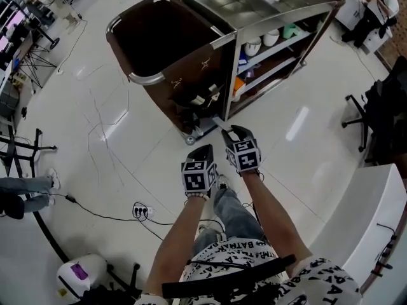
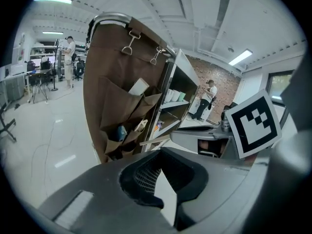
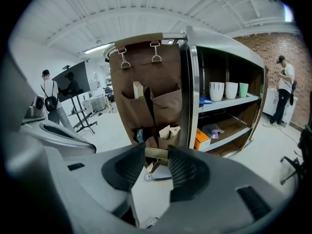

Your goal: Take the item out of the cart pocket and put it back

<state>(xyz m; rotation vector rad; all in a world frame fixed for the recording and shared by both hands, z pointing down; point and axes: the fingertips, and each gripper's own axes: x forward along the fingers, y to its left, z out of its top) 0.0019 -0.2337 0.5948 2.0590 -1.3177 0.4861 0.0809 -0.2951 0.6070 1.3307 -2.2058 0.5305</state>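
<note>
A steel service cart (image 1: pixel 254 8) carries a brown bag (image 1: pixel 162 43) with cloth pockets (image 1: pixel 198 97) on its near side. My right gripper (image 1: pixel 230 131) is shut on a flat tan item (image 1: pixel 221 123) and holds it just in front of the lower pockets (image 3: pixel 168 130). That item (image 3: pixel 156 153) sits crosswise between the ribbed pads (image 3: pixel 183 167). A white card (image 3: pixel 138 89) stands in an upper pocket. My left gripper (image 1: pixel 205 150) hangs beside the right one. Its tips (image 2: pixel 163 172) meet with nothing in them. The left gripper view also shows the held item (image 2: pixel 155 141).
Cups (image 3: pixel 229 89) and an orange box (image 3: pixel 202 138) sit on the cart's open shelves. A caster (image 3: pixel 146 177) is at the cart's foot. A power strip with cables (image 1: pixel 141 210) lies on the floor at left. An office chair (image 1: pixel 365 110) and a white counter (image 1: pixel 375 215) are at right.
</note>
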